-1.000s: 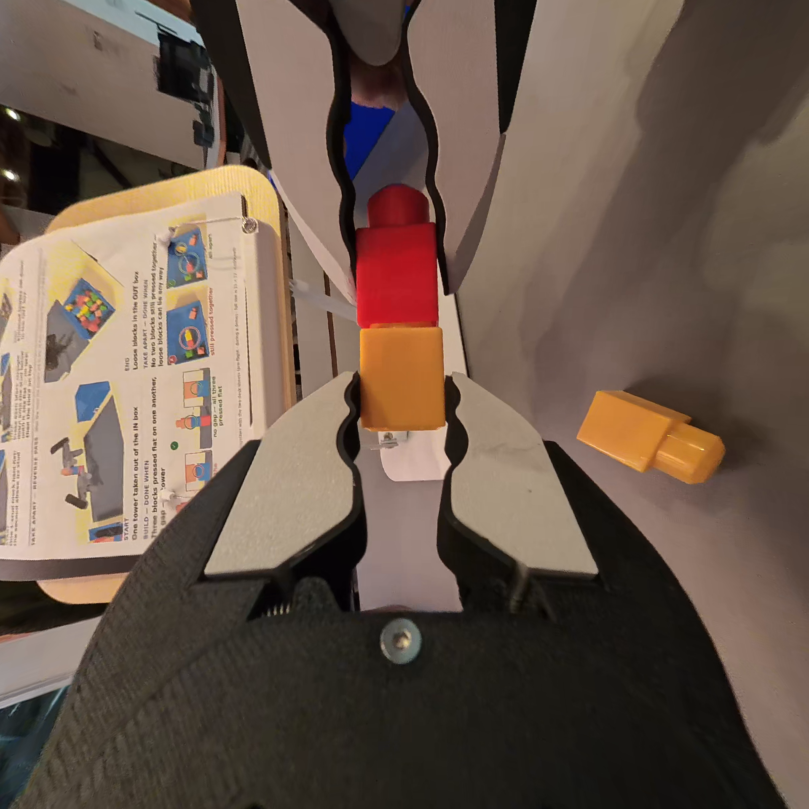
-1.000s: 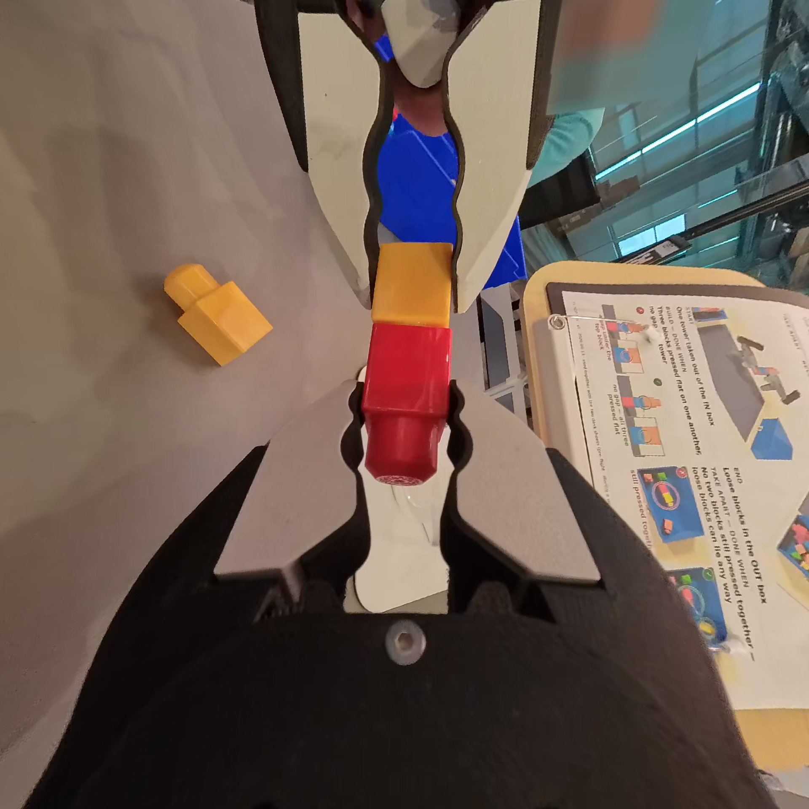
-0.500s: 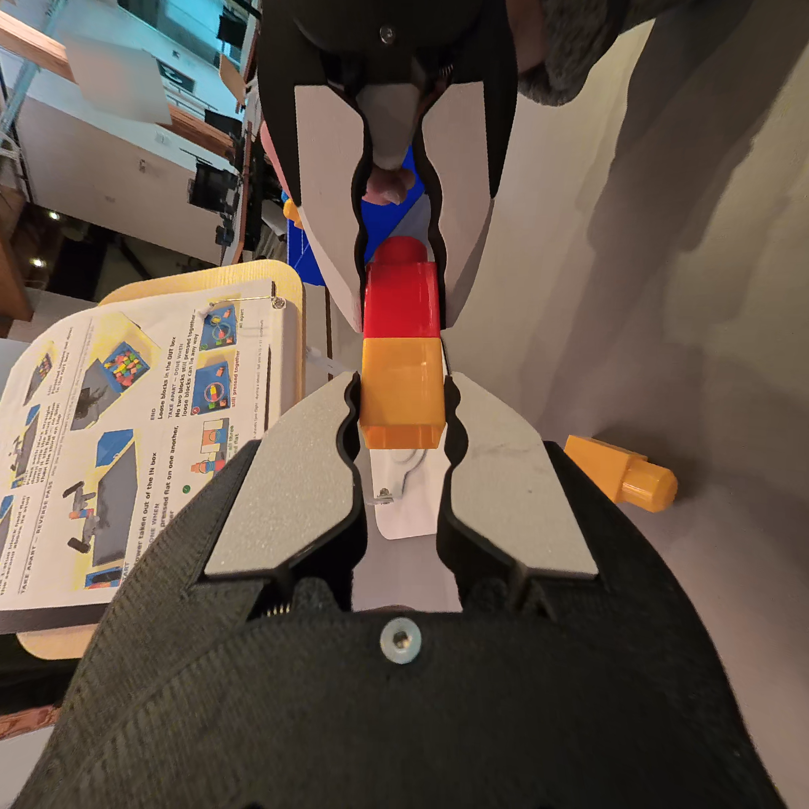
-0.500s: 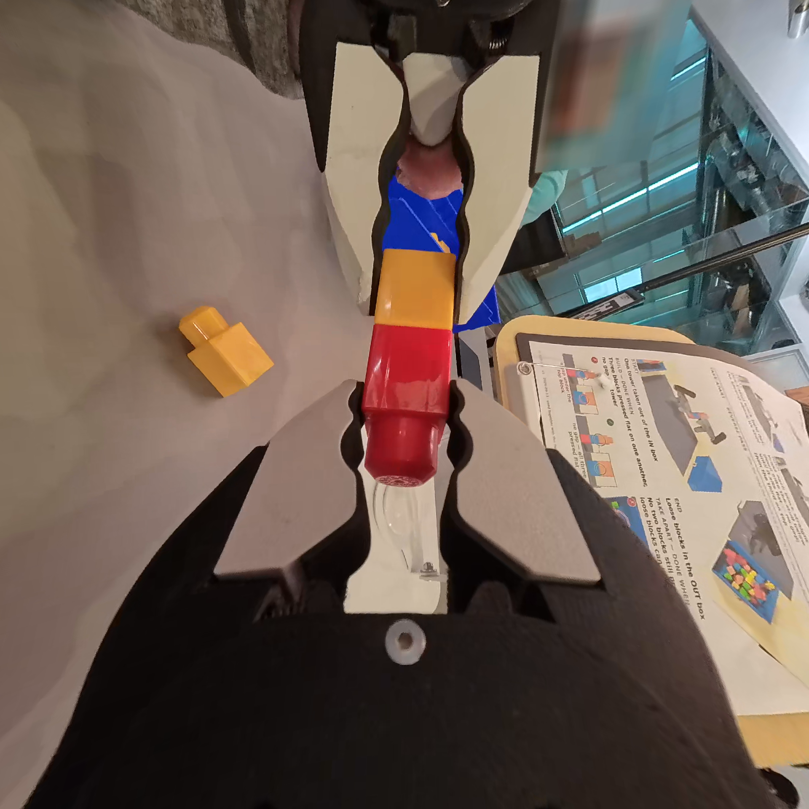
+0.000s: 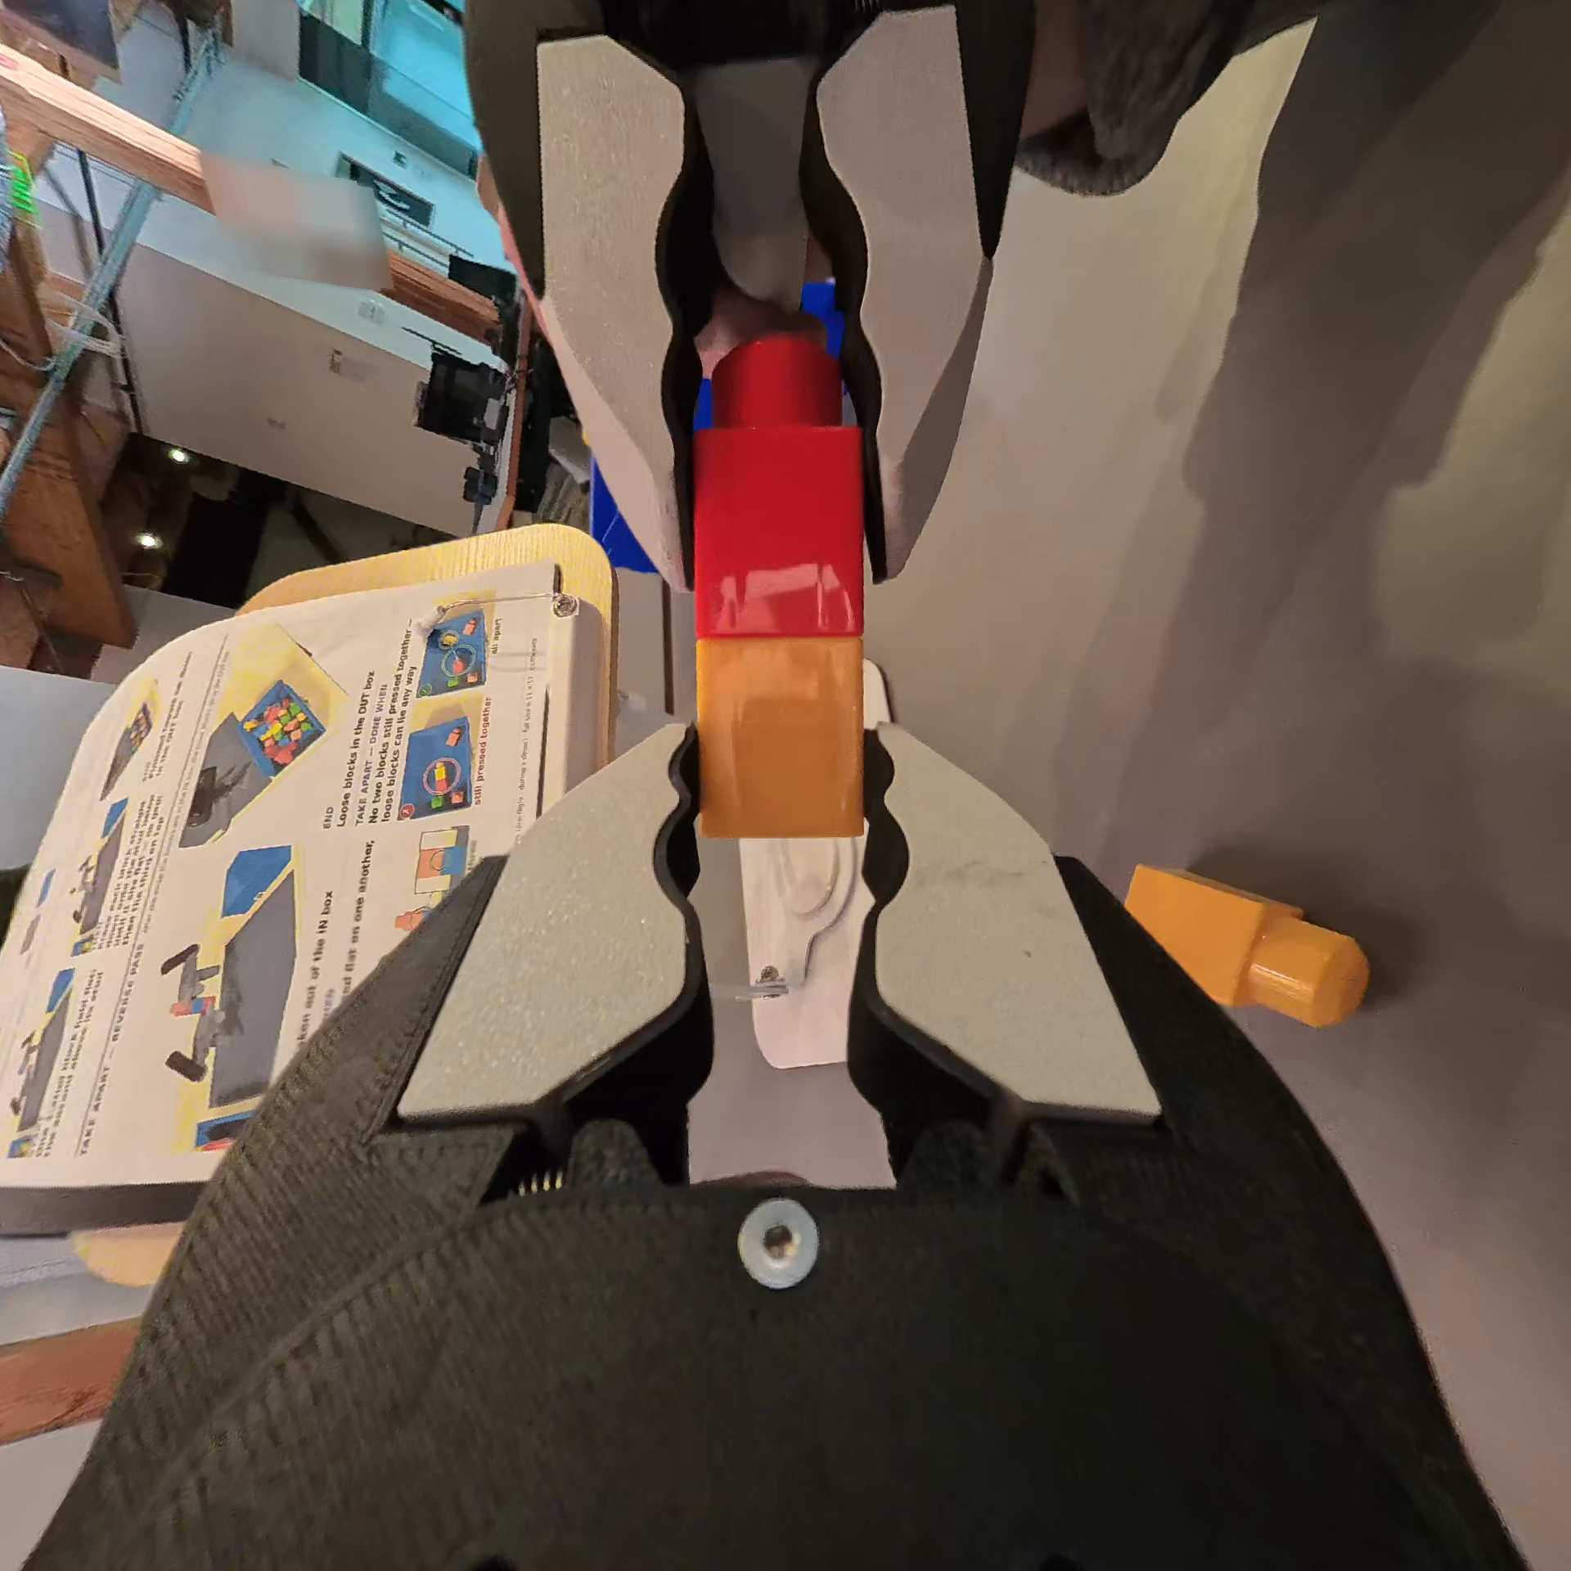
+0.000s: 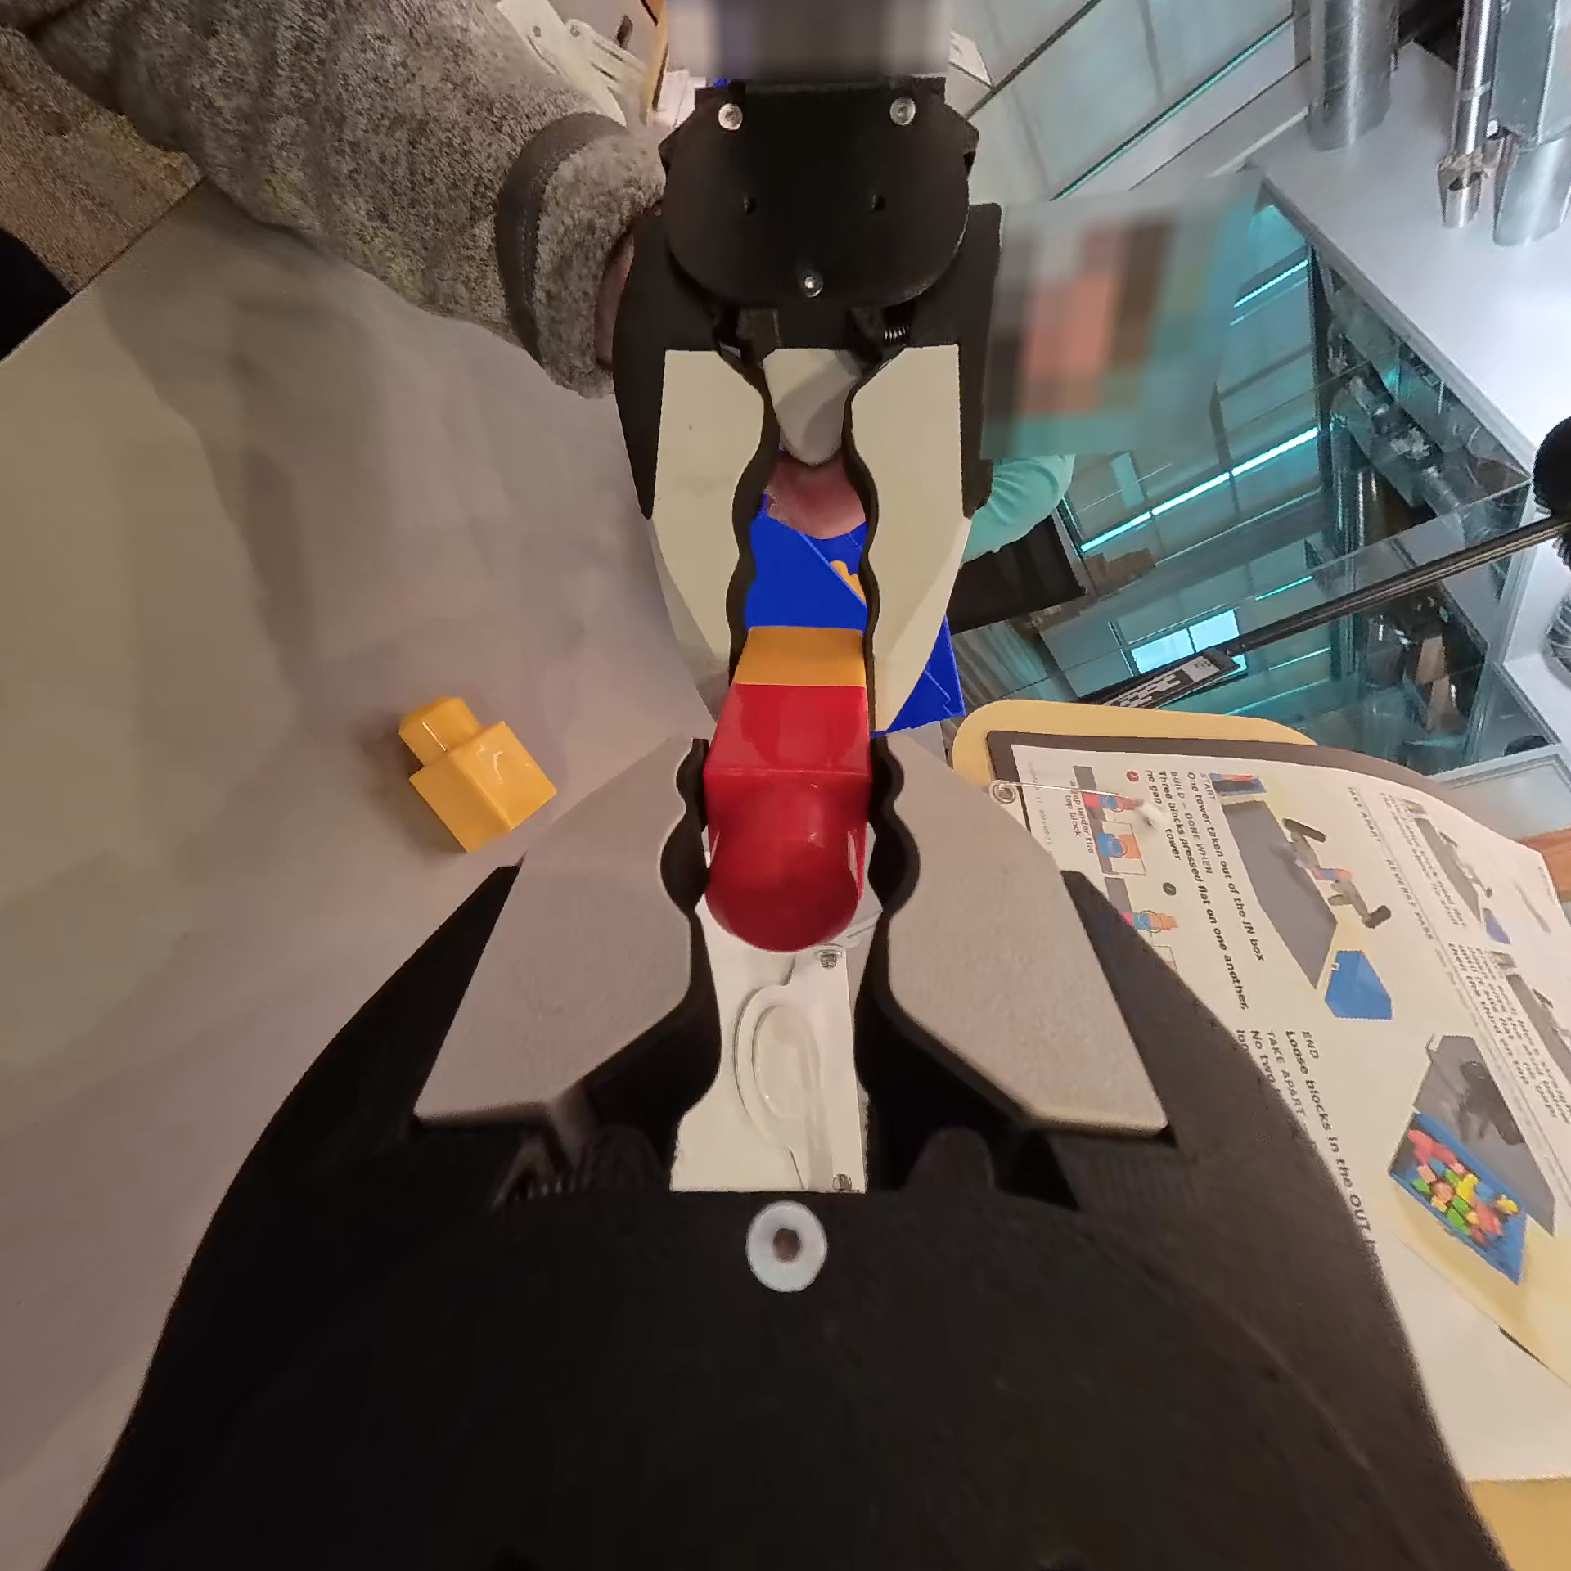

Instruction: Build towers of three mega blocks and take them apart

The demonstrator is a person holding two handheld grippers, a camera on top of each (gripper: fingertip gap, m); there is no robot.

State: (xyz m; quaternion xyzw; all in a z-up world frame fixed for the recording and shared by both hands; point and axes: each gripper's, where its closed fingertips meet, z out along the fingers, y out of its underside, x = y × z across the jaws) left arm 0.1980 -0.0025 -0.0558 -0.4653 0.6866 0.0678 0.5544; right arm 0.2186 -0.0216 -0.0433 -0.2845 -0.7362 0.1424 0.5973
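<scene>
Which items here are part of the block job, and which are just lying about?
In the job:
- left tongs gripping orange block
- right tongs gripping red block
- loose yellow block
- blue bin

Lying about:
- instruction sheet
- wooden board

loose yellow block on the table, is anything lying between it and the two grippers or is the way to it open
Nothing visible lies between them: the loose yellow block lies on its side on bare grey table. But both grippers are occupied: the left gripper clamps the orange block and the right gripper clamps the red block joined to it.
</scene>
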